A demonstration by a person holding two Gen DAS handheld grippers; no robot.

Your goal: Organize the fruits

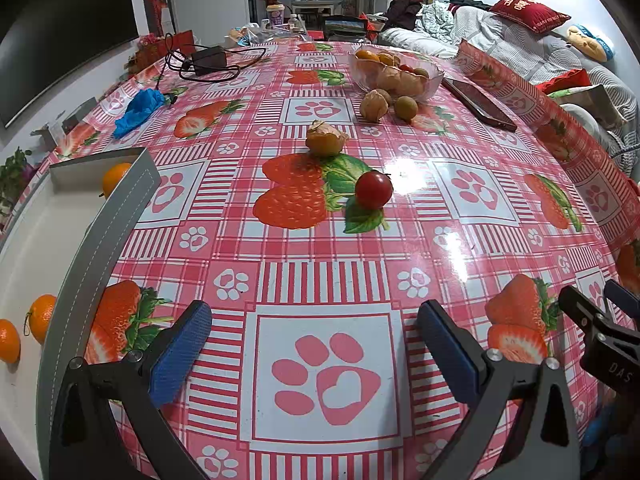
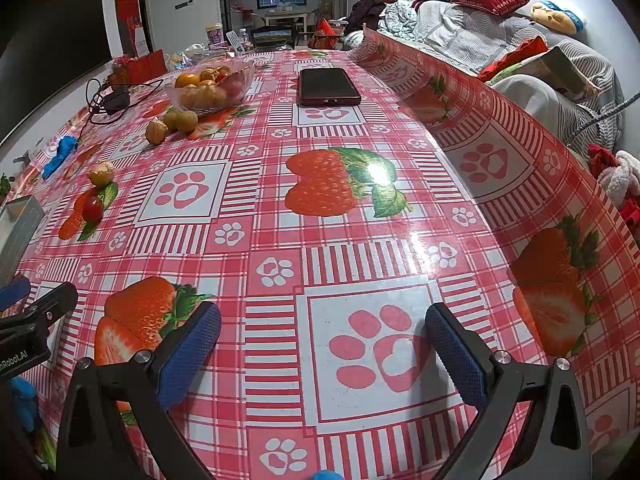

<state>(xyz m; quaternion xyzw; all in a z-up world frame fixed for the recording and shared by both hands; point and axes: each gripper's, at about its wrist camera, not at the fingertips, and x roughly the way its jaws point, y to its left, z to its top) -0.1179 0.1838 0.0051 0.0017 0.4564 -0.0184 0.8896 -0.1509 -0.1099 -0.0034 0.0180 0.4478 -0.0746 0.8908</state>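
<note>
A red cherry tomato [image 1: 373,189] [image 2: 93,209] lies on the strawberry-print tablecloth [image 1: 324,276], ahead of my left gripper [image 1: 316,344], which is open and holds nothing. Beyond it sits a husked golden berry [image 1: 326,139] [image 2: 101,173]. Two more small fruits [image 1: 374,107] [image 1: 406,108] rest beside a glass bowl [image 1: 394,74] [image 2: 210,86] heaped with fruit. A grey tray [image 1: 80,248] at the left holds oranges [image 1: 42,317] [image 1: 115,178]. My right gripper [image 2: 323,346] hovers open over a paw print, empty, far right of the tomato.
A dark phone [image 1: 478,103] [image 2: 328,86] lies beside the bowl. A charger with cable [image 1: 208,60] and a blue crumpled glove [image 1: 140,110] sit at the far left. The tablecloth's right edge [image 2: 500,128] curls upward. A sofa piled with bedding [image 2: 480,32] stands beyond.
</note>
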